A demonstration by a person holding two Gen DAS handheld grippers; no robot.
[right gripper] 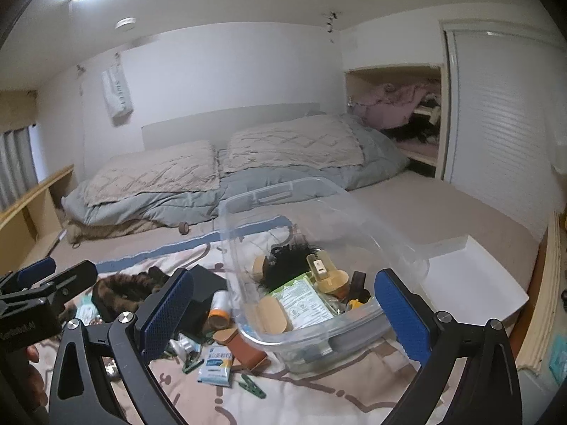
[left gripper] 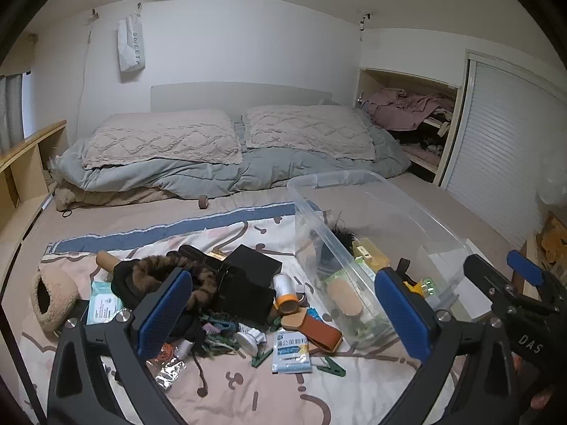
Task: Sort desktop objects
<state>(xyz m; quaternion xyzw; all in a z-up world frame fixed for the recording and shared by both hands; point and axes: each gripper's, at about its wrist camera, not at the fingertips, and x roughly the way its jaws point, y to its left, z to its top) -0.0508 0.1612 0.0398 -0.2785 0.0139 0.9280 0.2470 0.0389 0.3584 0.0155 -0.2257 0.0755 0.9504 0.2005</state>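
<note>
A clear plastic bin (left gripper: pixel 358 209) (right gripper: pixel 319 336) sits on a patterned blanket on the bed, holding several small items. Left of it lies a pile: a black box (left gripper: pixel 255 265), a furry brown-black item (left gripper: pixel 166 272) (right gripper: pixel 131 287), a tape roll (left gripper: pixel 285 292) (right gripper: pixel 219 310), a brown leather case (left gripper: pixel 319 329) (right gripper: pixel 244 349), a white-blue sachet (left gripper: pixel 291 352) (right gripper: pixel 216 364) and green clips (left gripper: pixel 333 366) (right gripper: pixel 251 389). My left gripper (left gripper: pixel 283 311) hangs open above the pile. My right gripper (right gripper: pixel 283 308) stands open over the bin's near left corner. Neither holds anything.
A beige fuzzy slipper (left gripper: pixel 53 297) and a wipes pack (left gripper: pixel 102 301) lie at the pile's left. A white lid or tray (right gripper: pixel 471 276) rests right of the bin. Pillows (left gripper: pixel 163 138) and a grey duvet lie at the bed's head. A wooden ledge (right gripper: pixel 545 301) runs along the right.
</note>
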